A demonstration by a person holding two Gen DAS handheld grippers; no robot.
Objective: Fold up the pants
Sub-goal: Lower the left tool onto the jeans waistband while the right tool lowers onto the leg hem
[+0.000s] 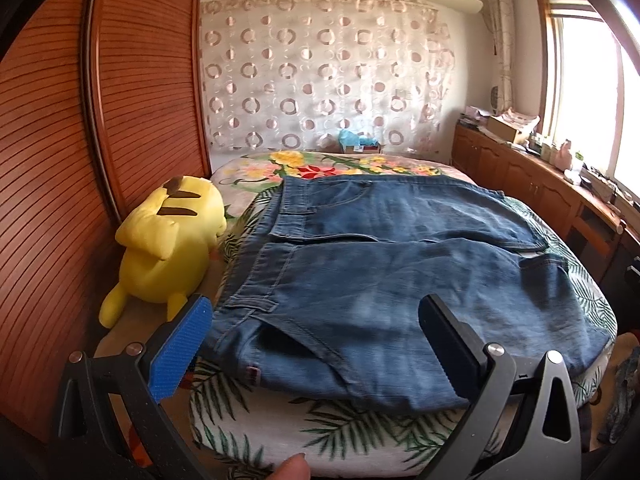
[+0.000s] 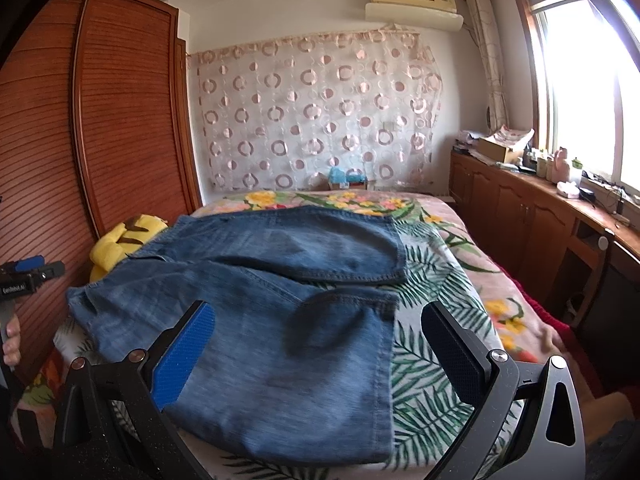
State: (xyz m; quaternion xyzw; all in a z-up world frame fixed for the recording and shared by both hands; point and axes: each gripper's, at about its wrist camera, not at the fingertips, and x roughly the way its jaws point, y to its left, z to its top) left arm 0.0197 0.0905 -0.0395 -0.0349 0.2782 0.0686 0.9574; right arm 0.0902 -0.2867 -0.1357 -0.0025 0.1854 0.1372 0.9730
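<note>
While both claws hang spread wide with nothing between their pads, the left claw (image 1: 316,344) ahead of the waistband end and the right claw (image 2: 320,340) over the leg hems, the jeans (image 1: 400,264) lie already doubled on the bed (image 1: 340,432) just beyond them. For a clean next fold, I judge each claw should pinch both denim layers at a near corner and lift together. Left of the left claw a yellow plush toy (image 1: 168,248) lies against the slatted wardrobe (image 1: 60,160), a wooden counter (image 2: 540,200) runs under the window to the right, and a circle-patterned curtain (image 2: 316,112) hangs far ahead.

One pair of pants (image 1: 400,264), one yellow plush toy (image 1: 172,240), one bed (image 1: 340,432), two tools.
</note>
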